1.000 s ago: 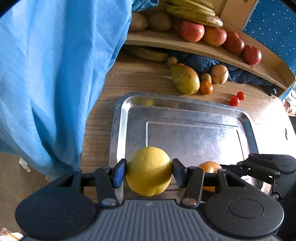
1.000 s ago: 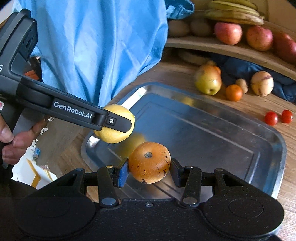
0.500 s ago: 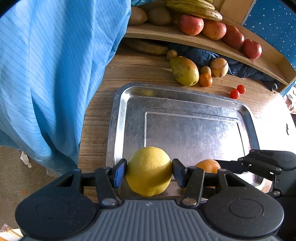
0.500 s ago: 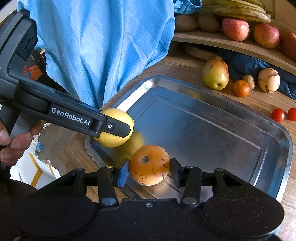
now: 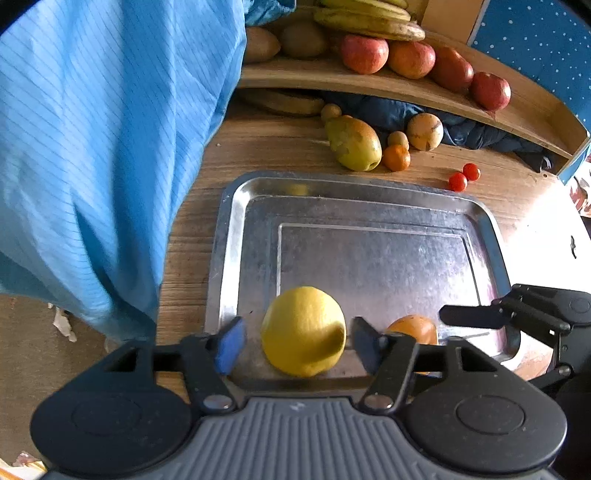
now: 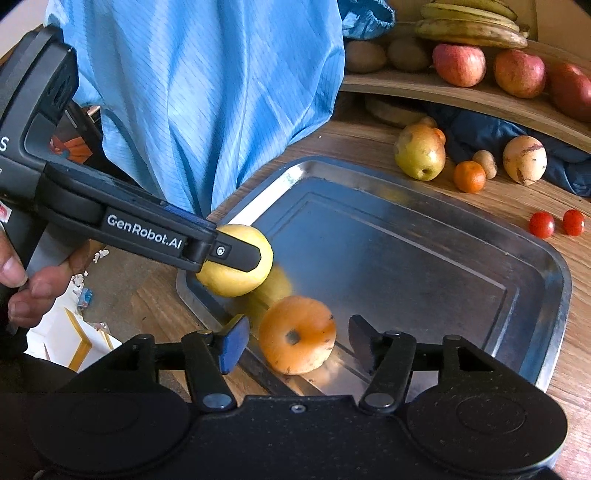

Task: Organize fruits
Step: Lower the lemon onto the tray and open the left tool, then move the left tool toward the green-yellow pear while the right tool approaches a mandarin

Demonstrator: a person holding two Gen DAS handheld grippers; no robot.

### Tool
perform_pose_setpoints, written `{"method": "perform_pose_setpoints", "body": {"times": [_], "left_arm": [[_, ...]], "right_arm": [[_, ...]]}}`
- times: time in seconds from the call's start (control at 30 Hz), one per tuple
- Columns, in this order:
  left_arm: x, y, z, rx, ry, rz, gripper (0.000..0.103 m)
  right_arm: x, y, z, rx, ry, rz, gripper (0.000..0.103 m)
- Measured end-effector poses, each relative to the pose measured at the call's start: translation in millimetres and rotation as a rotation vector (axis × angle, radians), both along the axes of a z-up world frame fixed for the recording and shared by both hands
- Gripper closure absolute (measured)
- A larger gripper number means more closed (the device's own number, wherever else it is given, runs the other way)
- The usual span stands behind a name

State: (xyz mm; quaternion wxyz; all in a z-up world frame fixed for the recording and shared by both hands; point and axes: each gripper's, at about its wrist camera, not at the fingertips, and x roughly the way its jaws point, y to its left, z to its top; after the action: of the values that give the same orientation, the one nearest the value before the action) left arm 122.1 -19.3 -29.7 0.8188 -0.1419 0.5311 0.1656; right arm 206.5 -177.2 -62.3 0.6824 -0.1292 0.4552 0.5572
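1. As both tools let go at about the same moment, the first two fruits look pretty much delivered. The left tool (image 5: 293, 341) has its jaws opening, with the lemon (image 5: 303, 330) sitting between the pads but clear of both, gaps showing on either side.
2. Same story on the right tool (image 6: 293, 341): jaws opening, the orange fruit (image 6: 296, 334) between them and no longer pinched. It looks to be resting on the near edge of the metal tray (image 6: 554, 280), though it's slightly blurred, so it may not have settled.
3. So that's two fruits in the tray, both at the near end, right under the tools. The rest of the tray ahead of them is bare.
4. Left to do, as a guess: well ahead of the tools, past the tray's far rim, the counter (image 5: 280, 147) still has a greenish pear (image 5: 354, 143), a small mandarin (image 5: 396, 158), a round pale fruit (image 5: 424, 126) and two cherry tomatoes (image 5: 464, 177).
5. The shelf (image 5: 369, 83) behind holds apples (image 5: 364, 53) and bananas (image 5: 369, 24). No telling whether those count.
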Motion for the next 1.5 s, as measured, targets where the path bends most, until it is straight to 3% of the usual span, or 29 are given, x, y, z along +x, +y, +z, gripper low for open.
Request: {"method": "perform_pose_setpoints", "body": {"times": [0.13,0.27,0.53,0.8,1.2,1.5], "left_arm": [[-6,-9,13,0.035,0.015,-0.011,0.016],[-10,-19,16,0.053,0.052,-0.034,0.008],[-7,-43,7,0.073,0.199,-0.107,0.002],[11,-56,8,0.132,0.242,-0.138,0.001],[44,-74,17,0.221,0.213,-0.236,0.001],[72,-68,17,0.258,0.166,-0.227,0.001]], "right_arm": [[2,-9,2,0.013,0.003,0.0,0.024],[5,-20,6,0.04,0.011,-0.008,0.019],[5,-34,14,0.039,-0.017,0.024,0.002],[17,-65,20,0.019,-0.057,-0.063,0.001],[42,-106,10,-0.008,-0.087,-0.31,0.001],[55,-105,4,0.009,-0.077,-0.384,0.001]]}}
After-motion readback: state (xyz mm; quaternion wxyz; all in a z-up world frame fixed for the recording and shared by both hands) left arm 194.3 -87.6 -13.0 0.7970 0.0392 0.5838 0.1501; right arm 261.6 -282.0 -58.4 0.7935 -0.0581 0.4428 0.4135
